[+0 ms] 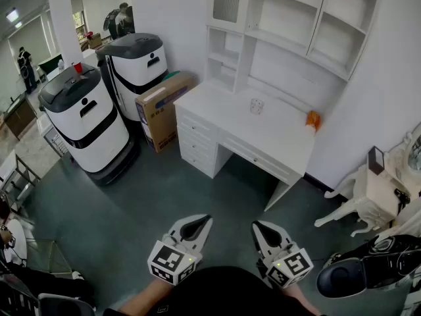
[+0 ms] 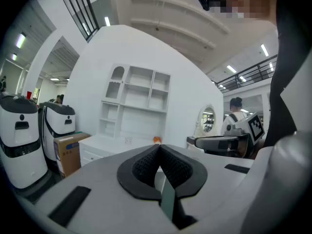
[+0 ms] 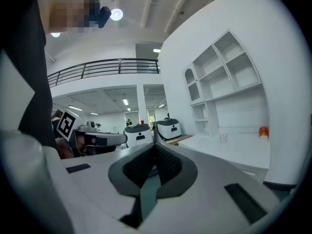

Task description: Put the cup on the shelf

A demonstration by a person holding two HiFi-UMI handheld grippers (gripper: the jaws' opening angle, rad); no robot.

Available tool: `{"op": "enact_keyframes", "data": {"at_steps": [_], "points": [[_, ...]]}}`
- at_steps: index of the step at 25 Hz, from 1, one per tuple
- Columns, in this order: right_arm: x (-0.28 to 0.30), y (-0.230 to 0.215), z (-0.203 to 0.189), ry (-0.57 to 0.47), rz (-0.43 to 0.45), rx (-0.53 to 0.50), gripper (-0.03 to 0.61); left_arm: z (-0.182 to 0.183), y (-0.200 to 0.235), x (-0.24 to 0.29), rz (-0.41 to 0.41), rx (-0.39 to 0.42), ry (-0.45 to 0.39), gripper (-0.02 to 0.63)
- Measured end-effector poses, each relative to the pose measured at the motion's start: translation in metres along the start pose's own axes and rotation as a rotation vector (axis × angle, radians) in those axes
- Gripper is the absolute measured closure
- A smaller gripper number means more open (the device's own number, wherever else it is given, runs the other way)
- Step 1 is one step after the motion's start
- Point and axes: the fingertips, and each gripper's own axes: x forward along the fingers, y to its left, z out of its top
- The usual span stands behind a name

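Observation:
A small pale cup stands on the white desk, below the white shelf unit against the wall. Both grippers hover low over the dark floor, well short of the desk. My left gripper is shut with nothing in it, and so is my right gripper. In the left gripper view the shut jaw tips point toward the desk, where the cup is a tiny shape under the shelf unit. The right gripper view has its shut tips left of the cup.
An orange object lies at the desk's right end. Two white-and-black robot machines and a cardboard box stand left of the desk. A white vanity and chair stand at the right. People are far off at the back left.

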Motion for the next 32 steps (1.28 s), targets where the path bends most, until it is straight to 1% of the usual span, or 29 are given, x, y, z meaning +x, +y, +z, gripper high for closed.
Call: {"op": "enact_keyframes", "data": {"at_steps": [8, 12, 15, 17, 21, 27, 32], "points": [[0.007, 0.007, -0.002, 0.018, 0.015, 0.002, 0.563, -0.002, 0.007, -0.004, 0.013, -0.005, -0.006, 0.601], [0.013, 0.014, -0.003, 0.006, 0.032, -0.011, 0.563, -0.003, 0.012, -0.01, 0.017, -0.002, -0.006, 0.601], [0.021, 0.021, -0.003, 0.005, 0.046, 0.026, 0.563, -0.002, 0.019, -0.017, 0.022, 0.001, -0.005, 0.601], [0.029, 0.029, -0.002, 0.007, 0.058, 0.052, 0.563, -0.002, 0.026, -0.023, 0.025, -0.002, -0.005, 0.601], [0.046, 0.05, -0.005, 0.007, 0.075, 0.063, 0.563, -0.006, 0.043, -0.04, 0.029, 0.004, 0.001, 0.601], [0.074, 0.08, -0.018, 0.022, 0.073, 0.091, 0.563, -0.013, 0.067, -0.068, 0.014, 0.006, 0.01, 0.601], [0.088, 0.105, -0.028, 0.049, 0.068, 0.106, 0.562, -0.024, 0.088, -0.088, 0.004, 0.016, 0.034, 0.601]]}}
